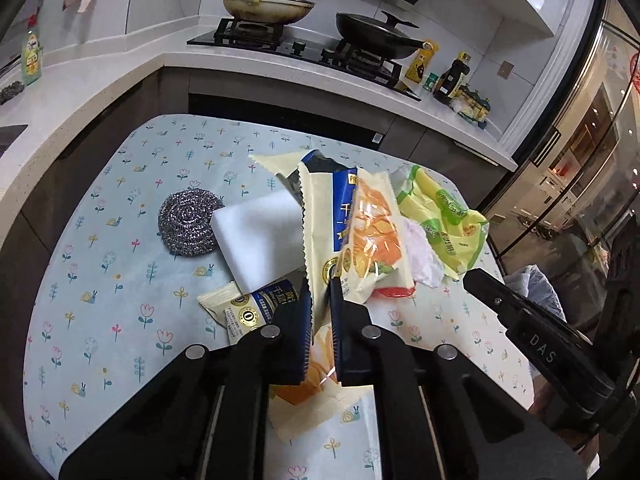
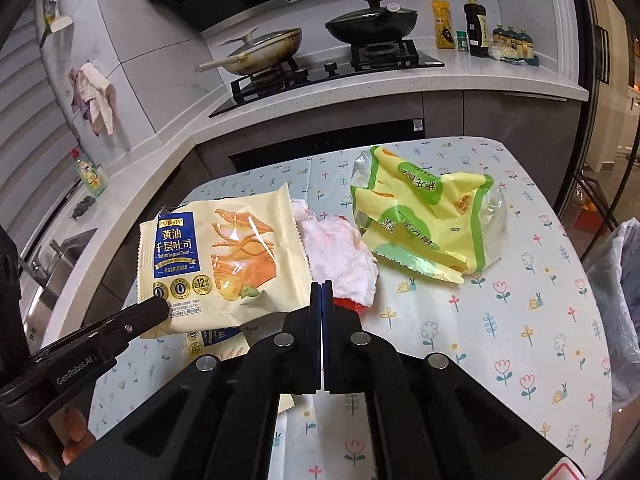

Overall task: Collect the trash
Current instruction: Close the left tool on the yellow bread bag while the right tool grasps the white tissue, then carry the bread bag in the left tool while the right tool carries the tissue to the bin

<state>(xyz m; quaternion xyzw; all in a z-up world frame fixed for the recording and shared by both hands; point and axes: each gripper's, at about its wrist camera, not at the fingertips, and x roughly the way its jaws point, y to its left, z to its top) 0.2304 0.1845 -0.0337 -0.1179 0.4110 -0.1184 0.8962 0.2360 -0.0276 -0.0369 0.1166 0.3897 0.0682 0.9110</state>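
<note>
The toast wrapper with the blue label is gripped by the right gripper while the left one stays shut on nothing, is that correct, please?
Not quite: the left gripper is clamped on the toast wrapper, as the left wrist view shows. The right gripper is shut on nothing, as the right wrist view shows.

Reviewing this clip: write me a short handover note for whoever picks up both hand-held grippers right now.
Left hand-held gripper: shut on the toast wrapper, lifted off the table.
Right hand-held gripper: shut, empty, near the pink tissue.
On the table: green-yellow bag, tissue, something red under it, a second toast wrapper. The steel scourer and white sponge are probably not trash.
Bin bag is at the table's right edge.
Done: one wrapper picked up. Left: drop it in, collect the rest.
</note>
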